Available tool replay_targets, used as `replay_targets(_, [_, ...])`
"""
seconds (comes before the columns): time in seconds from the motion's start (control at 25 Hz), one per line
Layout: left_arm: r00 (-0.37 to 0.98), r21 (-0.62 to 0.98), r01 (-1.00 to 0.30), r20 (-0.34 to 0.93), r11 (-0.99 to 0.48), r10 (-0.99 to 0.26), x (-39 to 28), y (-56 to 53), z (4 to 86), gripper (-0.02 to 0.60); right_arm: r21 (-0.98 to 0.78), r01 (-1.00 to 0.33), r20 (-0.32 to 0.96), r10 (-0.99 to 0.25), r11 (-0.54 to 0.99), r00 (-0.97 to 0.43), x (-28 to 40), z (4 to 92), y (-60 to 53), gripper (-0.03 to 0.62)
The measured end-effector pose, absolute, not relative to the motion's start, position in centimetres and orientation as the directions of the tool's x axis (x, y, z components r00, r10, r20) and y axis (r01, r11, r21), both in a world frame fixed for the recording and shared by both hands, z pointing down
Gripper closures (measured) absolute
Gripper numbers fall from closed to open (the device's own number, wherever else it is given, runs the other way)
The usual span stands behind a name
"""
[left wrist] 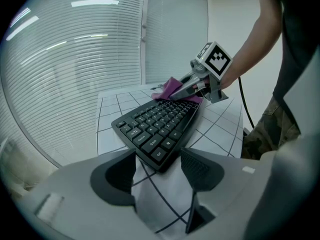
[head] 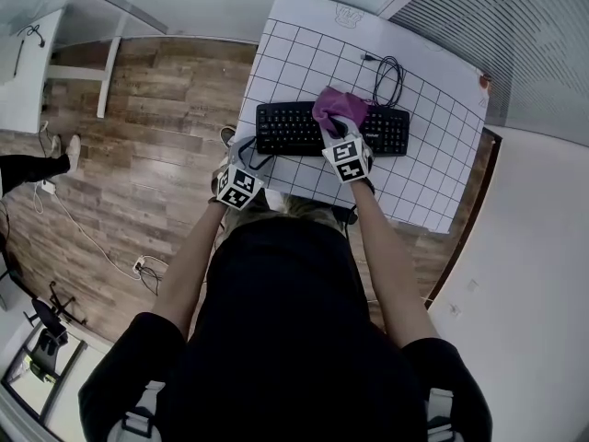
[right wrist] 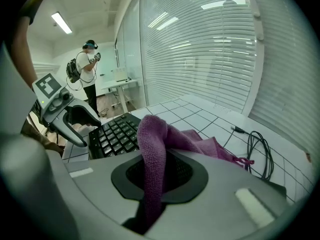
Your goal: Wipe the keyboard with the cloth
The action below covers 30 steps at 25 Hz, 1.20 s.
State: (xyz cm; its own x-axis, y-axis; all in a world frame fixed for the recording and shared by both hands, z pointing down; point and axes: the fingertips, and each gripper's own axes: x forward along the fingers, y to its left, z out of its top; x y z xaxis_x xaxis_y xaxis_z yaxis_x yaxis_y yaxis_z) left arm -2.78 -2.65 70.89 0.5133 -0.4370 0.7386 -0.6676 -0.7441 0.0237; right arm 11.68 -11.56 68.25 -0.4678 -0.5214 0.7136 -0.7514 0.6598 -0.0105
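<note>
A black keyboard point(head: 294, 129) lies on the white gridded table point(head: 433, 182). My right gripper point(head: 339, 129) is shut on a purple cloth point(head: 336, 107), which rests bunched on the keyboard's right-middle keys. In the right gripper view the cloth point(right wrist: 155, 149) runs up from between the jaws point(right wrist: 157, 174) and drapes forward, hiding the keys under it. My left gripper point(head: 250, 159) stands open at the keyboard's near left corner. In the left gripper view that corner point(left wrist: 155, 124) lies just ahead of the spread fingertips point(left wrist: 157, 176), with bare table showing between them.
A coiled black cable point(head: 388, 79) lies on the table behind the keyboard's right end. The table's left edge drops to a wooden floor point(head: 138, 155). Blinds run along the far side. A person point(right wrist: 89, 64) stands far off in the room.
</note>
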Motion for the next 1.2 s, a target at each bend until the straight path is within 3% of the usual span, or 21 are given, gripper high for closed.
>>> replay_targets(1.2, [0.548, 0.043, -0.644, 0.723, -0.763, -0.422, -2.7, -2.5, 70.8, 0.314, -0.018, -0.625, 0.717, -0.425, 0.781, -0.552, 4.6, 68.3, -10.5, 0.548])
